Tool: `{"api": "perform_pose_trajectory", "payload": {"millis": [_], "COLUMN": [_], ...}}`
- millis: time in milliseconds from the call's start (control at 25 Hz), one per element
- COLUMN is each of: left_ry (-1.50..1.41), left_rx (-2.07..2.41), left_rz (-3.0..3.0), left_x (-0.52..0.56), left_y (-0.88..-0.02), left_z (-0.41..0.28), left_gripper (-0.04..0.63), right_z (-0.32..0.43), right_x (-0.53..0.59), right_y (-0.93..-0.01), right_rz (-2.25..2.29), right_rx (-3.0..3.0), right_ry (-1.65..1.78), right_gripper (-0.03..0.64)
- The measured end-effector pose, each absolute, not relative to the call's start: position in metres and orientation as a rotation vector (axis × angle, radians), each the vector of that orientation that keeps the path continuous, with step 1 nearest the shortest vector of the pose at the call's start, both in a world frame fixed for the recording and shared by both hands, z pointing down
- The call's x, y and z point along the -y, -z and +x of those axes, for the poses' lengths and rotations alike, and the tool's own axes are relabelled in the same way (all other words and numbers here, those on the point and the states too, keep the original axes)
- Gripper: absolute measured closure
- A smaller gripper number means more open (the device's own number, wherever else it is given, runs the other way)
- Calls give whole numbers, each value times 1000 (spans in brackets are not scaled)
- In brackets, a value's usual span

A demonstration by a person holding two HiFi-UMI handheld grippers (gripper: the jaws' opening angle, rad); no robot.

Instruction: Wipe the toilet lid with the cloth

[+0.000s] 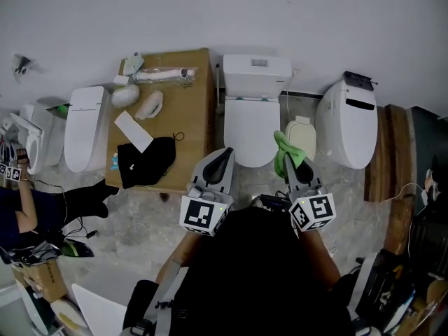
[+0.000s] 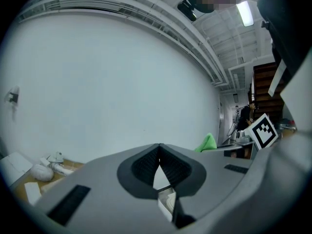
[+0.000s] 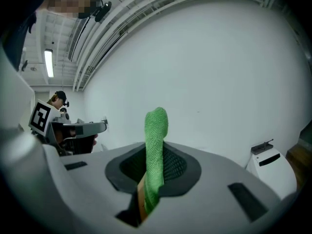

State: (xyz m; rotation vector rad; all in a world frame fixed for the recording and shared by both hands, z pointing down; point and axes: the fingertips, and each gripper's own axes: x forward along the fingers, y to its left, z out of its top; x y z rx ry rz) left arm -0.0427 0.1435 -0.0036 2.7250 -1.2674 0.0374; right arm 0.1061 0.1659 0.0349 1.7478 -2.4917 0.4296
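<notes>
The white toilet with its lid (image 1: 250,128) down stands in the middle of the head view, below its tank (image 1: 256,72). My right gripper (image 1: 288,161) hovers off the lid's front right corner, shut on a green cloth (image 1: 284,149) that sticks up from its jaws. In the right gripper view the cloth (image 3: 155,140) stands upright between the shut jaws of the right gripper (image 3: 153,155). My left gripper (image 1: 222,158) is held just off the lid's front left corner. Its jaws (image 2: 158,156) meet at the tips with nothing in them. The cloth (image 2: 208,143) shows to its right.
A wooden board (image 1: 196,110) left of the toilet carries a black cloth (image 1: 147,161), a white sheet and white bundles. Another toilet (image 1: 348,128) and a small cream seat (image 1: 302,136) stand at the right, a third toilet (image 1: 85,128) at the left. A person sits at the far left.
</notes>
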Motion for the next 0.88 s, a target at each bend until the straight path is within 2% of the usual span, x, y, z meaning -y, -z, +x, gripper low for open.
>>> {"api": "perform_pose_trajectory", "payload": {"millis": [880], "left_ry": [-10], "left_rx": [1252], "left_rz": [2738], "left_x": [-144], "left_y": [8], "left_z": [-52], "left_gripper": [588], "right_z": [102], "right_x": [-172], "right_y": [-35], "right_rz": [1777], "right_rx": [2474], "right_ry": [-427], "right_gripper": [563]}}
